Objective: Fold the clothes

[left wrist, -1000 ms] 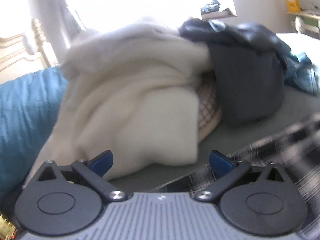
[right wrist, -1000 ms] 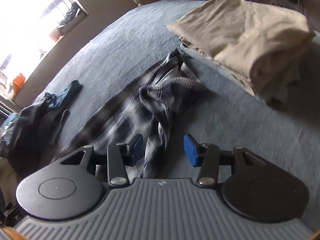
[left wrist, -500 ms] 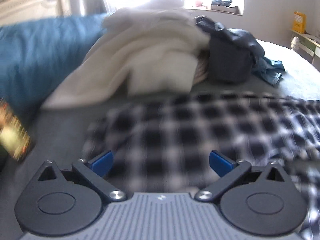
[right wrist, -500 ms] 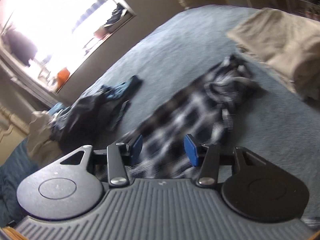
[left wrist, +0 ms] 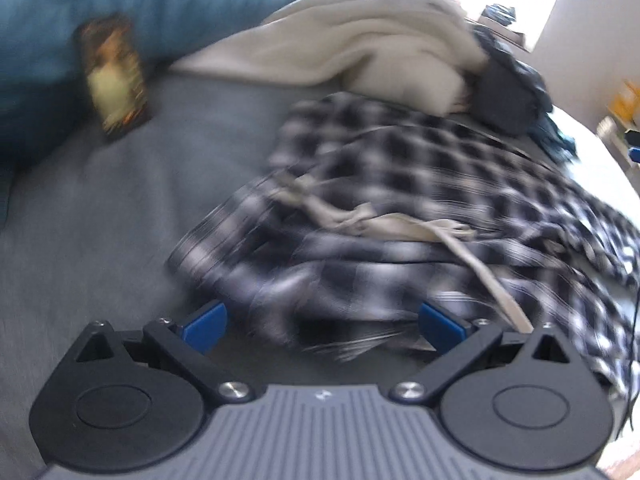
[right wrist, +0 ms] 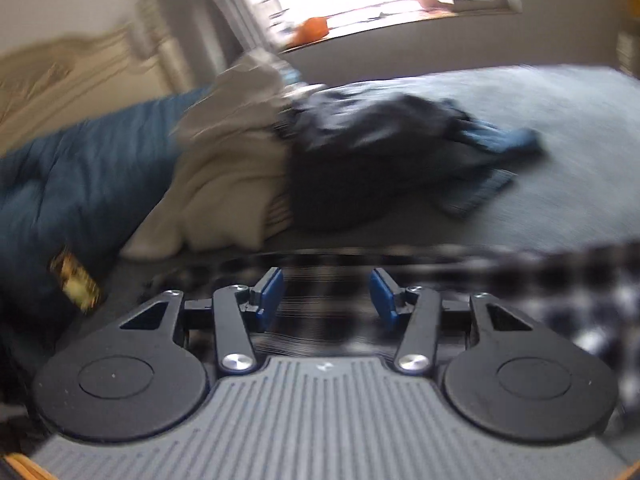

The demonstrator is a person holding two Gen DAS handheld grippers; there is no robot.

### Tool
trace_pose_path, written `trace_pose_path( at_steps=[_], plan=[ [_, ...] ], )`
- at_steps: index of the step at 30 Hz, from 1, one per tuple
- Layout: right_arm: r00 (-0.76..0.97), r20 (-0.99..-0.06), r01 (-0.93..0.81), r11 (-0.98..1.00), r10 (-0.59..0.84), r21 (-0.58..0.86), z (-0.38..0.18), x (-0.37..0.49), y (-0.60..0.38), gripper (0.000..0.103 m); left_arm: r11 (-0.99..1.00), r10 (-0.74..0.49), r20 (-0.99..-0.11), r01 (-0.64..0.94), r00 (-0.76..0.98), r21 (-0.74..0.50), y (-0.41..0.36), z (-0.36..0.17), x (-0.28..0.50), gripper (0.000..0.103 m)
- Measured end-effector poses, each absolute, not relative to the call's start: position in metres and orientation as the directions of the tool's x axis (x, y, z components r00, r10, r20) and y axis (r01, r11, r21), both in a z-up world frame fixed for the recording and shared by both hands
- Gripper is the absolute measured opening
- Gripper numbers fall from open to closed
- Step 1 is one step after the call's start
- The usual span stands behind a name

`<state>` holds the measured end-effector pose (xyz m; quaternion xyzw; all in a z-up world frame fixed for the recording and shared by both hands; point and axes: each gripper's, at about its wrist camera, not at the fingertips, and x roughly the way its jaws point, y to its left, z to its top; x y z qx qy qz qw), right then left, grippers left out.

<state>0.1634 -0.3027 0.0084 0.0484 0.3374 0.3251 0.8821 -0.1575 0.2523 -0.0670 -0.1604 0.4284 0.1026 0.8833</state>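
A black-and-white checked garment with a pale drawstring lies rumpled on the grey bed, blurred by motion. My left gripper stands wide open just above its near edge, nothing between the fingers. In the right wrist view the same checked garment stretches across the front. My right gripper hangs partly open right over that cloth, and nothing shows that it is pinched.
A heap of cream fabric and dark clothes lies behind the checked garment, also seen as cream fabric and dark clothes. A blue duvet and a small orange-black packet lie left. A headboard and window stand behind.
Both grippers have swung left and down toward the waist end of the checked garment. The left gripper stays wide open and the right keeps its narrower gap.
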Motion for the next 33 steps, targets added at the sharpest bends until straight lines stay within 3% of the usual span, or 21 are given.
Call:
trace_pose_path(
  at_steps=[7, 16, 27, 28, 30, 31, 33],
  plan=[
    [0.283, -0.606, -0.891, 0.438, 0.744, 0.121, 0.002, 0.171, -0.135, 0.068, 0.819, -0.025, -0.764, -0.425, 0.645, -0.386, 0.3, -0.101, -0.167, 0.095],
    [0.072, -0.709, -0.991, 0.128, 0.702, 0.027, -0.044, 0.191, 0.037, 0.073, 0.701, -0.121, -0.669, -0.414, 0.733, -0.581, 0.34, -0.126, -0.175, 0.095],
    [-0.174, -0.828, -0.982, -0.035, 0.533, 0.184, -0.101, 0.223, 0.112, 0.08, 0.583, -0.172, -0.597, -0.407, 0.784, -0.703, 0.361, -0.136, -0.166, 0.093],
    [-0.186, -0.832, -0.98, -0.038, 0.522, 0.195, -0.104, 0.224, 0.114, 0.08, 0.588, -0.159, -0.6, -0.413, 0.784, -0.696, 0.36, -0.136, -0.165, 0.091],
    [-0.177, -0.83, -0.982, -0.036, 0.529, 0.187, -0.102, 0.221, 0.111, 0.077, 0.608, -0.114, -0.62, -0.439, 0.776, -0.662, 0.358, -0.135, -0.162, 0.071],
    [-0.179, -0.83, -0.982, -0.039, 0.528, 0.187, -0.1, 0.22, 0.109, 0.068, 0.612, -0.09, -0.627, -0.454, 0.774, -0.647, 0.357, -0.134, -0.162, 0.064],
    [-0.198, -0.832, -0.977, -0.039, 0.519, 0.209, -0.097, 0.22, 0.104, 0.051, 0.594, -0.054, -0.635, -0.486, 0.771, -0.641, 0.36, -0.136, -0.164, 0.038]
  ],
)
